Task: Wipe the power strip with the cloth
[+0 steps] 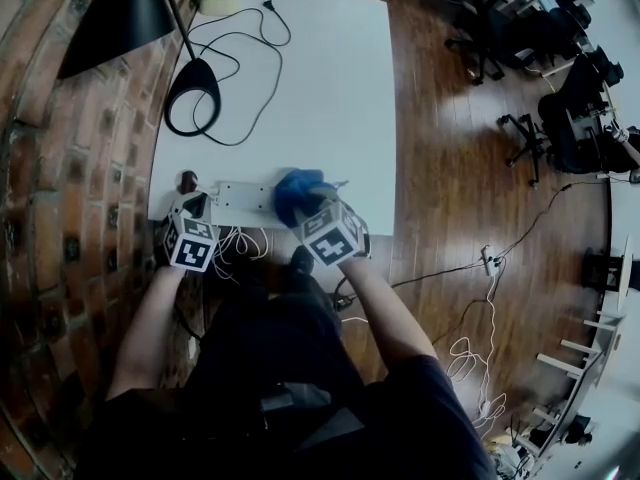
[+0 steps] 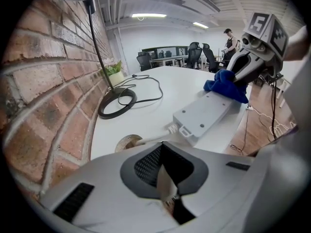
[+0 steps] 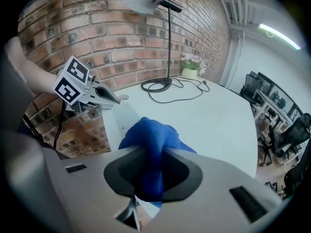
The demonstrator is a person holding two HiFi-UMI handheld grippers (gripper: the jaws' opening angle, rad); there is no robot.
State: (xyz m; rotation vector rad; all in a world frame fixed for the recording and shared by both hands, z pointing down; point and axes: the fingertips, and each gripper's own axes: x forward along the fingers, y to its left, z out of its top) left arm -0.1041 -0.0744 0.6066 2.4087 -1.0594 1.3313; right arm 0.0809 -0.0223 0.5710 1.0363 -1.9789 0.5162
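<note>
White table (image 1: 330,88): R fingers (image 3: 187,174) clamp cloth (image 3: 153,140) on power strip (image 2: 204,114); L fingers (image 2: 146,166) shut, by opp. end.

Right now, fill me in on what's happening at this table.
A person at the near edge of the white table holds a tool in each hand. The right tool is shut on a blue cloth, which is bunched over the right end of the power strip. The left tool is shut beside the strip's left end, where the cord comes out; whether it pins anything there is unclear.
</note>
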